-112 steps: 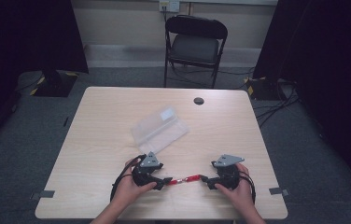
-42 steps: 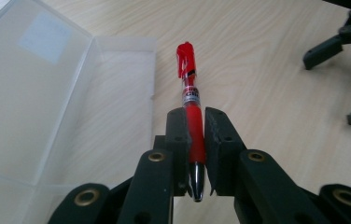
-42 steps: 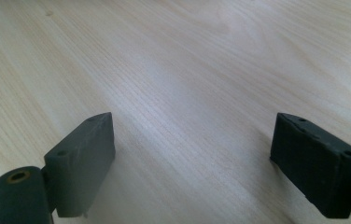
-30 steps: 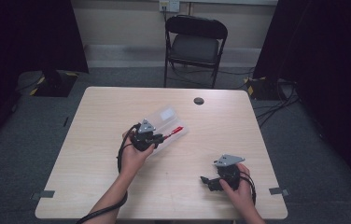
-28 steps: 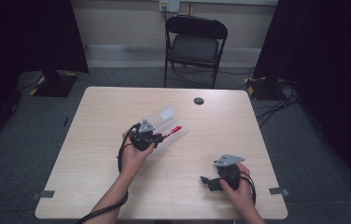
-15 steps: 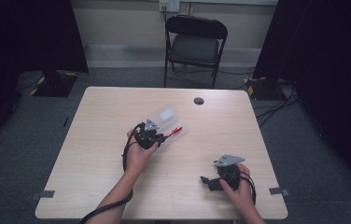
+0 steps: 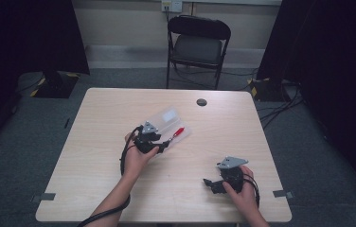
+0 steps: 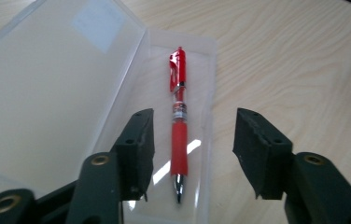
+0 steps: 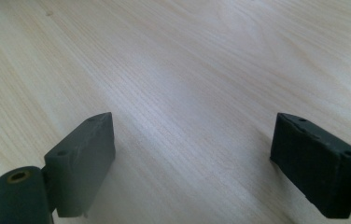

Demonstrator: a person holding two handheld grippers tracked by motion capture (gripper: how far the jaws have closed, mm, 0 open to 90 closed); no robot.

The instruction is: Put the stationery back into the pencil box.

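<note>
- Your left gripper [image 7: 166, 143] has let go of the red pen [image 8: 179, 125]: half a second ago it carried the pen over the clear case [image 8: 47, 93], and now the pen lies in the case's shallow half with your jaws spread to either side of it, touching nothing.
- Your right gripper [image 7: 208, 182] stays where it was near the table's [image 7: 242, 137] near right edge, jaws spread wide over bare wood in the right gripper view.
- Against the frame from 3.7 seconds back, the pen has left the near middle of the table, where both grippers met at it, and gone to the case at the centre.
- Count: one pen, one open case with two halves, two grippers, one table, one folding chair [image 7: 199, 45] beyond the far edge, one small dark disc [image 7: 201, 102] near the far edge.
- From above, your left hand [image 7: 138, 153] covers part of the case, and the pen's tip end is hidden behind the gripper.
- You cannot make out what the disc is.
- The white label [image 8: 100, 23] on the case's lid is blurred; nothing on it reads.
</note>
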